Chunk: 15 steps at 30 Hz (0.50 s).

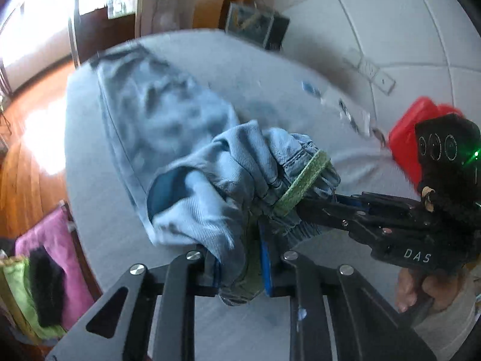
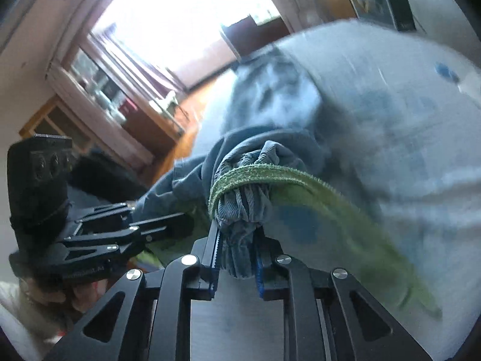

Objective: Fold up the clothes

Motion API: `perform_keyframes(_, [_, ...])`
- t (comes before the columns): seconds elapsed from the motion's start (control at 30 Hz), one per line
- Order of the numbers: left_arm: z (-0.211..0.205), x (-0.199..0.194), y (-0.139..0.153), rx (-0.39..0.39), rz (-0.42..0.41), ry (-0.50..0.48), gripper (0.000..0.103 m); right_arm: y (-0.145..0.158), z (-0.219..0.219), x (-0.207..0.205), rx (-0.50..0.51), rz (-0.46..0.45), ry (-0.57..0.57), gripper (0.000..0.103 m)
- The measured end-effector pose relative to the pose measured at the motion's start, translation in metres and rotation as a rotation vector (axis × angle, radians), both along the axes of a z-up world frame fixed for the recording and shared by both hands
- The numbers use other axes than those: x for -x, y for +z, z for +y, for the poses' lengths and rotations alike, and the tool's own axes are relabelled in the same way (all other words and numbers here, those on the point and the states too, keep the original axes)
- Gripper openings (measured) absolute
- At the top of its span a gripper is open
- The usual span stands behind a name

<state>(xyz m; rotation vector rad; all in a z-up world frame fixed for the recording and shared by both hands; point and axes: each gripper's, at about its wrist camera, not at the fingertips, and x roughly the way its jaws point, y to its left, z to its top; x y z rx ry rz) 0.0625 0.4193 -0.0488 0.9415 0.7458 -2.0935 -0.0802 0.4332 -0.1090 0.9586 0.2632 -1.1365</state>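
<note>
- Nearest: left gripper (image 1: 240, 266), jaws narrow, clamped on bunched denim w/ green lining at the waistband end of the jeans (image 1: 168, 138).
- Just beside it: right gripper (image 2: 237, 263), jaws also narrow, pinching a gathered wad of the same elastic waistband. A green strap (image 2: 258, 174) wraps that wad.
- Both grippers sit close together at 1 end of the garment; waistband end is lifted off the table (image 1: 270, 69), the rest trails away across the grey top toward the far edge.
- Progress, my read: early to mid. Jeans not yet a neat stack; legs look roughly laid out but blurred, can't tell if any fold is already in. Left to do: bring the waistband over, flatten, finish.
- Count: 1 garment in work, 2 grippers, 1 table.
- Off to the left side, below table level: a rack w/ 3 cloths: pink towel (image 1: 60, 240), green cloth (image 1: 21, 288), black one (image 1: 46, 285).
- Farther right: 1 red container (image 1: 405, 138) near the table edge.
- Farthest: 1 dark box (image 1: 258, 27) past the table's far end, wood floor + bright window beyond.
</note>
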Motion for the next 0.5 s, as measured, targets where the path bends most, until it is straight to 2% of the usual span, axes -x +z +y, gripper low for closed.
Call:
perform_keyframes(0.1, [-0.049,-0.014,0.023,0.035,0.019,0.005,0.02,0.024,-0.044,-0.008,0.038,0.008,-0.007,0.018])
perform_keyframes(0.23, [-0.153,-0.024,0.04,0.07,0.035,-0.008,0.02,0.047,-0.13,-0.018,0.083,0.014,-0.029,0.018])
perform_keyframes(0.3, [-0.207,-0.022,0.041,0.079,0.042,-0.022,0.02,0.052,-0.182,-0.02,0.093,0.009,-0.05,0.018])
perform_keyframes(0.37, [-0.281,-0.02,0.038,0.074,0.042,-0.033,0.02,0.054,-0.245,-0.018,0.099,0.013,-0.069,0.018])
perform_keyframes(0.5, [-0.397,-0.014,0.028,0.047,0.032,0.0,0.02,0.049,-0.37,-0.005,0.07,0.003,-0.087,0.018])
